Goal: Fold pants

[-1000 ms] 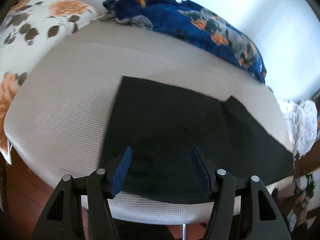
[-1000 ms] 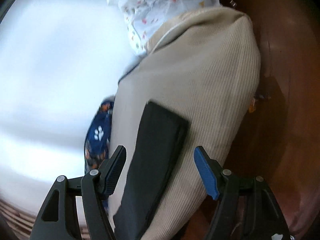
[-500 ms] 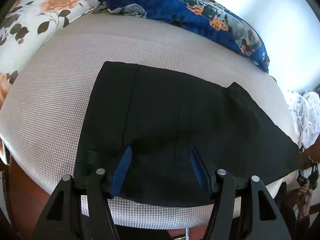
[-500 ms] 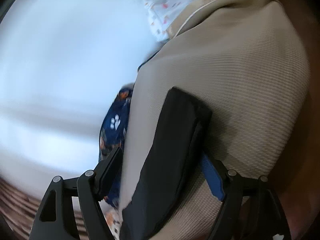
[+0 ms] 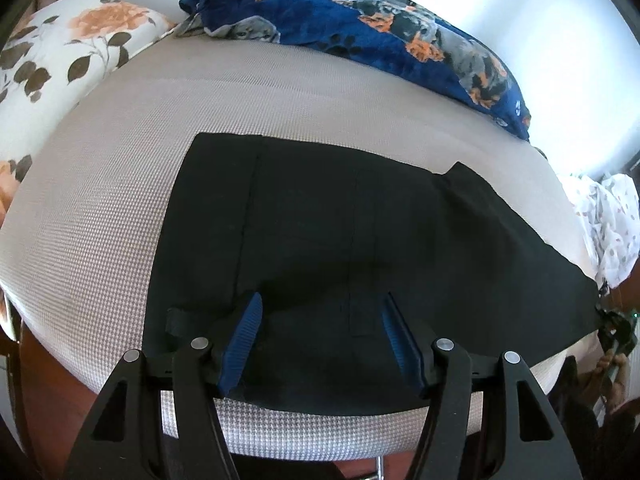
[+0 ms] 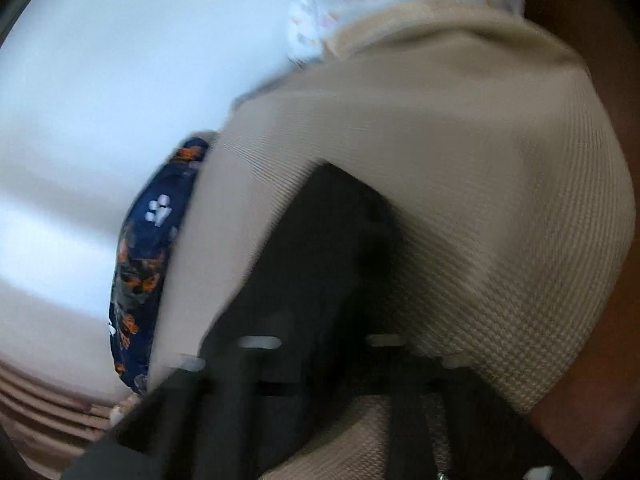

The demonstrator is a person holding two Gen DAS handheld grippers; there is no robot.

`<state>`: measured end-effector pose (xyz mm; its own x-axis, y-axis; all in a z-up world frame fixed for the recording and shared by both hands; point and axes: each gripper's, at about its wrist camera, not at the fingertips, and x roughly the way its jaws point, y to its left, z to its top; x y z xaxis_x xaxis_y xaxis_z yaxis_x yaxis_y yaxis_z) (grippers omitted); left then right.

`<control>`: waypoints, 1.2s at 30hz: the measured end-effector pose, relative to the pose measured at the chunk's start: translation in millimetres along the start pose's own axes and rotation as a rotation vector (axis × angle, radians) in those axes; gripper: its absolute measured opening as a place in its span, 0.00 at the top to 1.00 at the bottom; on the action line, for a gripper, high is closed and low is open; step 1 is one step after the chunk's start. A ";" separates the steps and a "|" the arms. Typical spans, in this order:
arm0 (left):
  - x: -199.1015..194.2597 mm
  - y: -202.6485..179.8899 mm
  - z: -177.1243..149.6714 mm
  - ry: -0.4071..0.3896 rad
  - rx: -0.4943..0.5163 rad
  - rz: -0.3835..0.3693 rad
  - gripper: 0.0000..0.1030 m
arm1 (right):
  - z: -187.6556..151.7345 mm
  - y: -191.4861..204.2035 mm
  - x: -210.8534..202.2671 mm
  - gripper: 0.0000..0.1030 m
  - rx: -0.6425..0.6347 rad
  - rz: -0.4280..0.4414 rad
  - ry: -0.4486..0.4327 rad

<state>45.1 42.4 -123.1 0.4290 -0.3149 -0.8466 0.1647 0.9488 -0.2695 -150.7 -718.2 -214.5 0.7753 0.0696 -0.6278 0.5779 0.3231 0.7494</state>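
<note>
One lengthwise fold looks done; pants (image 5: 360, 248) flat on bed (image 5: 120, 200). Left gripper (image 5: 320, 332) fingers apart above waist. Right gripper (image 6: 320, 360) closing on hem, blurry; cross-folds left.

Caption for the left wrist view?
Open left tool poised over black pants lying flat on a beige cushion.

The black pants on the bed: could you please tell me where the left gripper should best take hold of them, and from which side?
Grip the near edge of the black pants at the waistband corner, by the belt loop. They lie flat on the beige bedspread, so the open left gripper should probably come low from the bed's near side.
</note>
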 end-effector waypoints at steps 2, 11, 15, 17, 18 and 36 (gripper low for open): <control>-1.9 0.3 -0.2 -0.005 0.002 -0.005 0.38 | -1.8 2.6 -3.3 0.89 -0.014 -0.009 -0.004; -8.0 -0.8 5.4 -0.015 0.004 -0.031 0.38 | -18.2 75.5 -18.3 0.89 -0.151 0.021 -0.016; -10.2 -2.8 2.5 -0.018 0.012 -0.048 0.38 | -38.6 115.3 -15.9 0.89 -0.217 0.064 0.013; -10.4 -4.0 1.2 -0.015 0.020 -0.054 0.38 | -54.2 133.6 -10.1 0.89 -0.248 0.083 0.040; -10.7 -4.9 -0.1 -0.013 0.027 -0.057 0.38 | -64.1 143.1 -6.0 0.89 -0.266 0.090 0.056; -11.1 -20.2 -8.2 0.002 0.094 -0.070 0.32 | -187.1 201.8 54.2 0.89 -0.471 0.050 0.284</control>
<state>29.7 26.9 -112.0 0.4114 -0.3802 -0.8284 0.2772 0.9180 -0.2837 -39.8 -472.6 -136.6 0.6618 0.3264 -0.6750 0.3150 0.6959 0.6454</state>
